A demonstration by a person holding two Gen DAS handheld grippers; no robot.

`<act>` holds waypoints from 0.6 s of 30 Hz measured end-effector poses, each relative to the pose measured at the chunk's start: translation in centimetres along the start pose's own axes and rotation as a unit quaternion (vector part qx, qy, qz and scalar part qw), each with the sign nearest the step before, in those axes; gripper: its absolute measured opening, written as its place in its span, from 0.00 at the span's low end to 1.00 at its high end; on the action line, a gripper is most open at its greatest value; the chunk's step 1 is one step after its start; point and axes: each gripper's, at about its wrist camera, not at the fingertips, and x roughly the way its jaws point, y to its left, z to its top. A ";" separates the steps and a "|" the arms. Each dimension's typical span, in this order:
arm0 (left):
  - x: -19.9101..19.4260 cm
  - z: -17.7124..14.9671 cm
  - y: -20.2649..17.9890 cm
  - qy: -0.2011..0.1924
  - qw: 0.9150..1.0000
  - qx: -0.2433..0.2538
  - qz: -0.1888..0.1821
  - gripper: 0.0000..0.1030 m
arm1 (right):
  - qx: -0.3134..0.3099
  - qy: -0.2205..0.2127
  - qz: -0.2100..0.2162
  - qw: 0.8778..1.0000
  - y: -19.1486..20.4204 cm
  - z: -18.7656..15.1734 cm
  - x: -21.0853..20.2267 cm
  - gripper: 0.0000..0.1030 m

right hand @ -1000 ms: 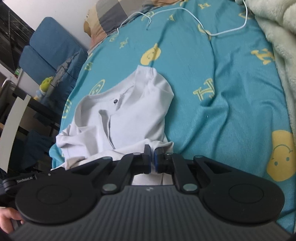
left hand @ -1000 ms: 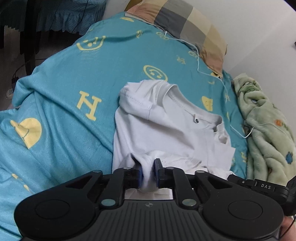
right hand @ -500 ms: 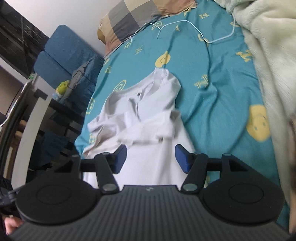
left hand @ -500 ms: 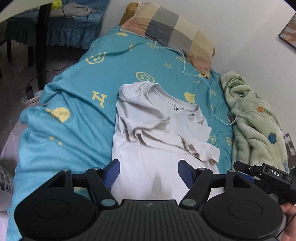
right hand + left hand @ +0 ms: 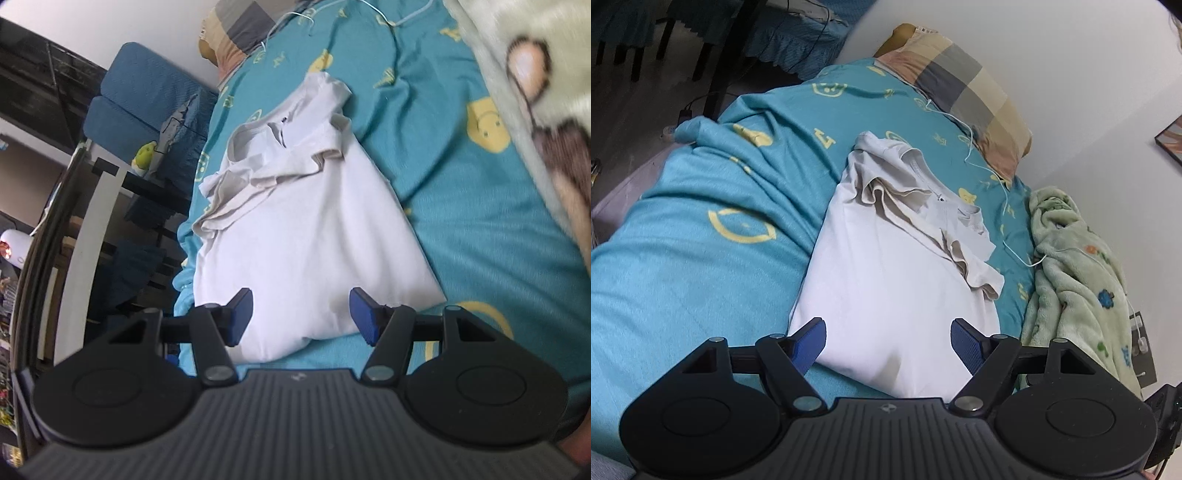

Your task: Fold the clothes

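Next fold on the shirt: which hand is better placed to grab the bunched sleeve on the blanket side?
Probably right. The bunched sleeve lies on the shirt edge nearest the green blanket, the right tool's side. The left tool, its jaws opening with nothing between them, would have to cross the shirt.

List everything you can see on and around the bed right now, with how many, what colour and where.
T-shirt: one, white, middle of the bed, sleeves folded in.
Bed cover: one, teal with yellow smileys and letters, under the T-shirt.
Pillow: one, checked grey, tan and pink, at the head.
Cable: one, white, from the pillow towards the blanket.
Blanket: one, pale green fleece, bunched beside the wall.
Chair: one, blue, beside the bed.
Left gripper: black, blue pads, jaws opening, nothing between them.
Right gripper: same colours, open, empty.
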 end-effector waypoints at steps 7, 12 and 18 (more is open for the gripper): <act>1.5 0.1 0.8 0.031 0.999 -0.018 -0.007 0.74 | 0.025 0.001 -0.003 1.000 -0.6 0.2 0.8 0.59; 3.1 -0.1 1.9 0.085 0.994 -0.057 -0.024 0.73 | 0.054 0.003 -0.005 0.999 -1.5 0.3 1.2 0.59; 5.0 -0.5 3.3 0.124 0.983 -0.115 -0.069 0.71 | 0.096 0.015 0.004 0.995 -2.5 0.1 1.9 0.59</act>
